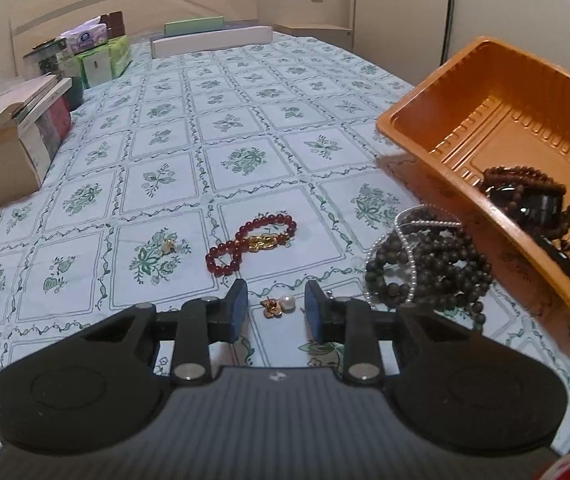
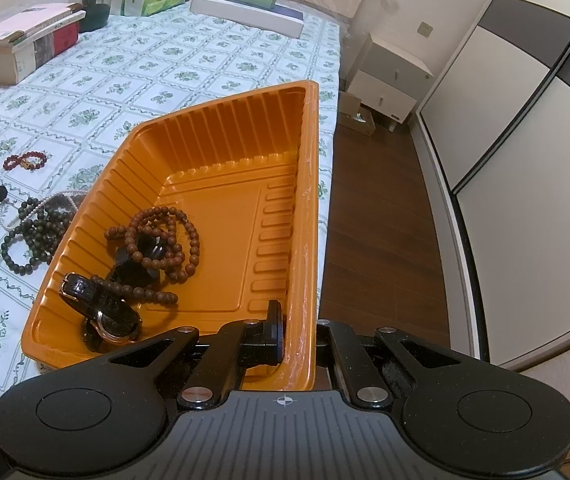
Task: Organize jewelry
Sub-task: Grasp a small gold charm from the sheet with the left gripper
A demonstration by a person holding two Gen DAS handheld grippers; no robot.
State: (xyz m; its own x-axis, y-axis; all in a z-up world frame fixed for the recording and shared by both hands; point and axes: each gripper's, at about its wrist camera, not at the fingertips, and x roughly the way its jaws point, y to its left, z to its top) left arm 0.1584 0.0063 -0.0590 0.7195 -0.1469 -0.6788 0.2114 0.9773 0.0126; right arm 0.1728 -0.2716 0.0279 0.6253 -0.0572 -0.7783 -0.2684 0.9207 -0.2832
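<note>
A pearl-and-gold earring (image 1: 278, 305) lies on the floral tablecloth between the blue pads of my left gripper (image 1: 276, 307), which is open around it without touching. Beyond it lies a red bead bracelet (image 1: 251, 242) with a gold charm, and a small gold earring (image 1: 168, 246) sits to the left. Dark bead strands (image 1: 429, 268) with a pearl string are heaped against the orange tray (image 1: 461, 116). My right gripper (image 2: 299, 340) is shut on the tray's (image 2: 225, 132) near right wall, tipping it. Brown beads (image 2: 157, 213) and a black watch (image 2: 105, 312) lie inside.
Cardboard boxes (image 1: 5, 148), tissue packs (image 1: 101, 60) and a long white box (image 1: 209, 40) line the far and left sides of the table. The table's right edge runs just beside the tray, with wood floor (image 2: 381, 240) and a nightstand (image 2: 389, 80) beyond.
</note>
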